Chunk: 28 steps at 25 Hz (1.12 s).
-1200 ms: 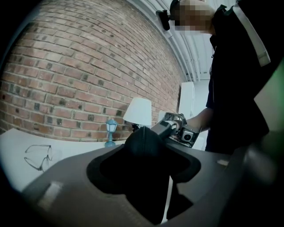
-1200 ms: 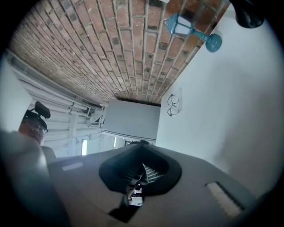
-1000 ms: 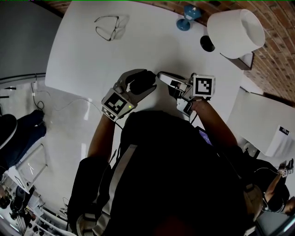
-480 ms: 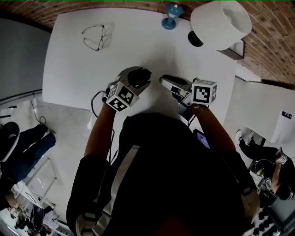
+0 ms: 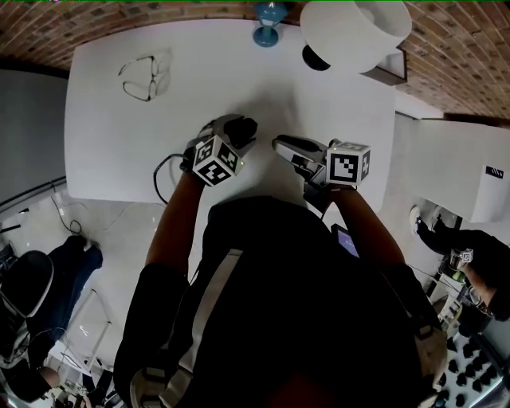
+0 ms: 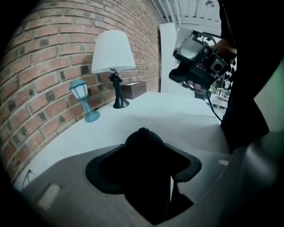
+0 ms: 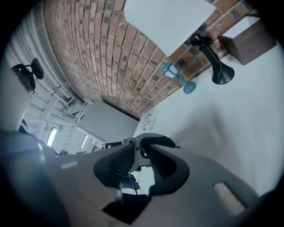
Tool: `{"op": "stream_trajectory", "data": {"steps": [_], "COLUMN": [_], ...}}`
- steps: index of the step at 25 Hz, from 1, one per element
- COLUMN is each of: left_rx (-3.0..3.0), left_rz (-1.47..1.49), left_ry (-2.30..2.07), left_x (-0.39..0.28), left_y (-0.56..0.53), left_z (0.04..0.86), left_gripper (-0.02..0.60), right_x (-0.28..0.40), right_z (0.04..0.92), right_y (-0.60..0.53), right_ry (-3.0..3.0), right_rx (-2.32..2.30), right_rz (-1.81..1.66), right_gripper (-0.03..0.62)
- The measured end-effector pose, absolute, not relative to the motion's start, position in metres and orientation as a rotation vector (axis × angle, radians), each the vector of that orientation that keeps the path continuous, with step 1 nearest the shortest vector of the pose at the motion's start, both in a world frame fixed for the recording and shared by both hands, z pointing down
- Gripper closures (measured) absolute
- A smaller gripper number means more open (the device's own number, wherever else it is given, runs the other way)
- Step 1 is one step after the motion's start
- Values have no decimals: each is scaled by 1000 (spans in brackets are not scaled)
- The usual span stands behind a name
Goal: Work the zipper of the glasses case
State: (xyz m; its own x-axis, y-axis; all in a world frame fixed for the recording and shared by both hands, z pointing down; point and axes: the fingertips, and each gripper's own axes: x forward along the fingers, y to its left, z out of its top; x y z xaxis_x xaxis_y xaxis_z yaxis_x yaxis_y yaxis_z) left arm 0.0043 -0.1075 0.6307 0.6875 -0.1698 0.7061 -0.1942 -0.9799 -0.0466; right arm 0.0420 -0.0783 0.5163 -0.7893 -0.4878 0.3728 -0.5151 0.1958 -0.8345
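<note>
In the head view my left gripper (image 5: 233, 135) is shut on the black glasses case (image 5: 243, 126) near the front edge of the white table (image 5: 119, 135). In the left gripper view the case (image 6: 142, 159) fills the space between the jaws. My right gripper (image 5: 279, 143) points left at the case from a short way to its right, apart from it. Its jaws stand a little apart with nothing between them (image 7: 141, 148). Just past its fingertips I see the case (image 7: 156, 141) with a small zipper pull (image 7: 177, 146) sticking out.
A pair of glasses (image 5: 143, 76) lies at the table's far left. A blue lantern ornament (image 5: 267, 16), a white-shaded lamp (image 5: 355, 28) and a brown box (image 6: 133, 88) stand along the brick wall. A cable (image 5: 163, 171) hangs off the front edge.
My left gripper has rolled and sunk toward the table with the case still in it. The right gripper has shifted a little and still points at the case.
</note>
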Motion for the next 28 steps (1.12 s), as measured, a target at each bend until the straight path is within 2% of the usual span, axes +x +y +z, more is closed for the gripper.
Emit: {"op": "stream_trajectory", "data": {"steps": [2, 7, 15, 21, 23, 25, 28], "left_rx": [2855, 2807, 2800, 2756, 2740, 2728, 2724], "left_rz": [1197, 1146, 1093, 943, 872, 776, 658], "left_ry": [-299, -306, -371, -516, -590, -668, -782], "left_x": [7, 10, 1, -10, -14, -15, -17], "left_y": [-108, -109, -104, -99, -96, -92, -84], "left_z": [632, 633, 620, 598, 582, 563, 534], "left_gripper": [307, 238, 233, 235, 249, 303, 359], "right_x": [43, 42, 41, 48, 54, 61, 72], "right_z": [517, 522, 522, 515, 509, 499, 484], "right_y": [-78, -80, -82, -81, -80, -78, -74], "right_ry": [-2407, -2416, -2426, -2470, -2504, -2542, -2596], "right_rx": [1011, 998, 950, 948, 965, 992, 1030], "right_rz": [1685, 1622, 1569, 1381, 1288, 1181, 1024], "right_gripper": [482, 482, 482, 482, 489, 518, 523]}}
